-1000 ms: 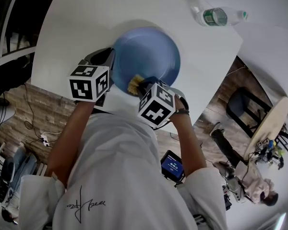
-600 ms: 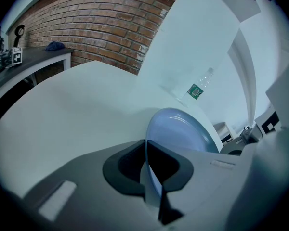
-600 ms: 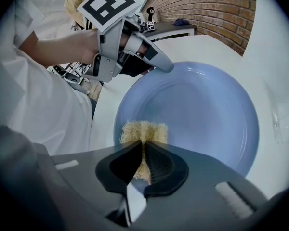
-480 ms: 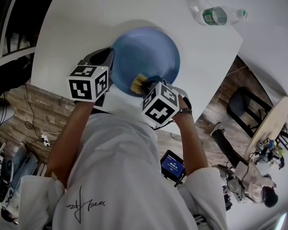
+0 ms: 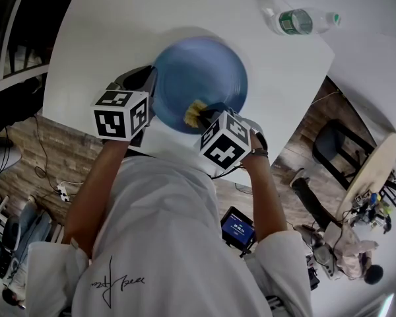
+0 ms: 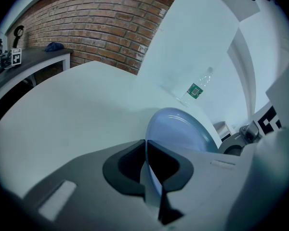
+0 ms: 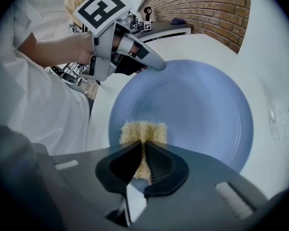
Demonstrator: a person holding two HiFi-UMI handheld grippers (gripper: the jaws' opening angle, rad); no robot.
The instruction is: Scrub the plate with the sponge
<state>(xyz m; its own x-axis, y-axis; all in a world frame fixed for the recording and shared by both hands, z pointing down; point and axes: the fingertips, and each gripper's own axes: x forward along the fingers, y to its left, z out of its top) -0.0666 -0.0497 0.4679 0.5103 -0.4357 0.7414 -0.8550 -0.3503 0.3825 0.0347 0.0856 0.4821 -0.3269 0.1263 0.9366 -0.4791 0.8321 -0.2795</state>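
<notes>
The right gripper (image 7: pixel 144 148) has its jaws pressed together on the yellow sponge (image 7: pixel 143 129), which lies against the blue plate (image 7: pixel 197 109) just inside its near rim. The left gripper (image 6: pixel 151 165) is clamped on the plate's left edge. The plate seems tilted up from the white table (image 5: pixel 119 32), but this is not sure. Beyond the far rim the table spreads wide. A plastic bottle (image 5: pixel 297 22) lies near its far edge, well apart.

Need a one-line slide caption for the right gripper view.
Right gripper pinches a yellow sponge against the blue plate while the left gripper clamps the plate's rim.
</notes>
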